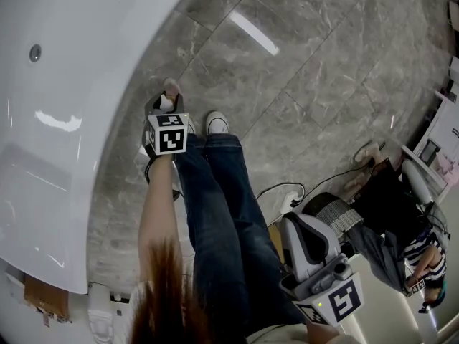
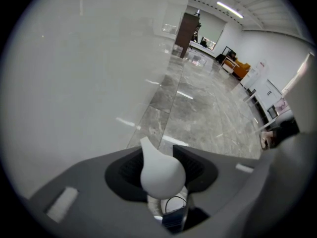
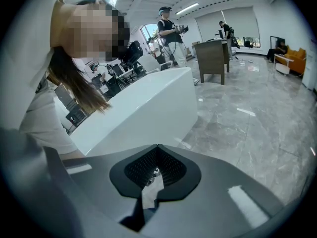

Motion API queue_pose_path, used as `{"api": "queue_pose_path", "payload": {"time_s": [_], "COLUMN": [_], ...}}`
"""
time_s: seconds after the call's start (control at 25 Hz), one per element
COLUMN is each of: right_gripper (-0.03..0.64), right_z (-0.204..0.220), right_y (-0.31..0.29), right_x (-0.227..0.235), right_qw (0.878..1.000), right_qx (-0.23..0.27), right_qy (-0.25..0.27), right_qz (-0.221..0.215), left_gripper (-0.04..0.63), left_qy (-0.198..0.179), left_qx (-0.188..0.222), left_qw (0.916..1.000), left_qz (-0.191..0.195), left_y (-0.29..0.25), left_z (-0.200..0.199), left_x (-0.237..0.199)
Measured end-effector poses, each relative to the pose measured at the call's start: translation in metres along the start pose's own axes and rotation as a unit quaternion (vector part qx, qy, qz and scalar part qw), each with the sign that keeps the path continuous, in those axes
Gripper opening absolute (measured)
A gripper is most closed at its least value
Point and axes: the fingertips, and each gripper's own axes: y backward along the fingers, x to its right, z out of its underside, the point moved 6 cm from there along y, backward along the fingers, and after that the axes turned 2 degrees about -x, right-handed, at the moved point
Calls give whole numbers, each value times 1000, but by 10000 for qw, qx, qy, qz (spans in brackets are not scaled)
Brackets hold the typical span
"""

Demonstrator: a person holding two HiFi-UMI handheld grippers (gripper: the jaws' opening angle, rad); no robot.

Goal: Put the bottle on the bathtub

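Note:
A white bottle (image 2: 161,175) with a rounded, pear-shaped top sits between the jaws of my left gripper (image 2: 158,152), which is shut on it. In the head view the left gripper (image 1: 166,100) hangs low beside the white bathtub (image 1: 64,120), just off its curved outer wall and above the floor. That wall (image 2: 74,83) fills the left of the left gripper view. My right gripper (image 1: 301,224) is at the lower right, away from the tub; its jaws meet at the tips (image 3: 157,148) with nothing between them.
The person's jeans-clad legs (image 1: 222,206) and a white shoe (image 1: 217,122) stand on the grey marble floor (image 1: 323,84). A seated person (image 1: 401,242) and a cable (image 1: 287,188) are at the right. A desk (image 3: 213,58) and standing people are far off.

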Motion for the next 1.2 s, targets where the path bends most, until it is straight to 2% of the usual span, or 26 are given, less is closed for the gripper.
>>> {"api": "queue_pose_path", "payload": {"time_s": [0.16, 0.24, 0.6, 0.88, 1.2], "right_gripper": [-2, -2, -2, -2, -2], "right_z": [-1, -2, -2, -5, -10], "right_y": [-1, -1, 0, 3, 8], "right_x": [-1, -1, -2, -1, -6], "right_qw": [10000, 10000, 9999, 9999, 9995], "right_qx": [4, 2, -31, -37, 28], "right_qy": [8, 10, 107, 127, 130], "right_qz": [-14, -23, -29, -105, -280], "left_gripper": [207, 240, 259, 258, 256], "left_qy": [-17, 51, 158, 272, 344], "left_qx": [-100, -76, 109, 344, 375], "left_qw": [9998, 9998, 9997, 9990, 9985], "left_qz": [195, 178, 160, -94, -202], "left_y": [3, 6, 19, 37, 70], "left_z": [5, 6, 2, -5, -9], "left_x": [10, 13, 10, 9, 14]}}
